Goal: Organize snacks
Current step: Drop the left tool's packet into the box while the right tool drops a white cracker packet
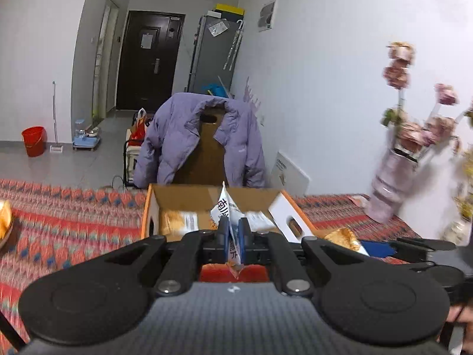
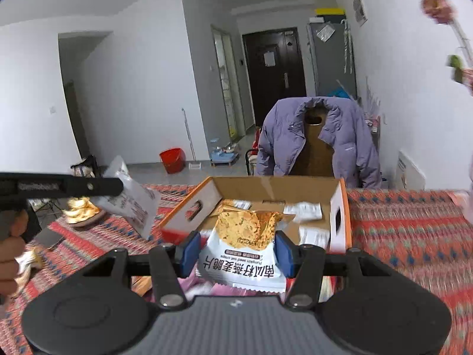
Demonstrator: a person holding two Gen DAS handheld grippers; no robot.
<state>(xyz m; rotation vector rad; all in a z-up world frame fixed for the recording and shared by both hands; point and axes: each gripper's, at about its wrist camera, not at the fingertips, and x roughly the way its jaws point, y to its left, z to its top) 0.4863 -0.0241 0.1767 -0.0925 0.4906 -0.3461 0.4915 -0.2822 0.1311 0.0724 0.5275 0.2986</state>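
My left gripper [image 1: 233, 235] is shut on a white snack packet [image 1: 226, 207], gripped edge-on just before the open cardboard box [image 1: 189, 195]. That packet [image 2: 130, 198] also shows in the right wrist view, held by the left gripper at the left. My right gripper [image 2: 236, 253] has its blue pads [image 2: 189, 253] wide apart around a white and orange oat crisp packet [image 2: 242, 245] lying at the box's near edge [image 2: 266, 185]. Several packets lie inside the box.
A red patterned cloth [image 2: 414, 230] covers the table. A vase of pink flowers [image 1: 393, 183] stands at the right by the wall. A golden dish [image 2: 79, 210] sits at the left. A chair with a purple jacket [image 1: 201, 139] stands behind the box.
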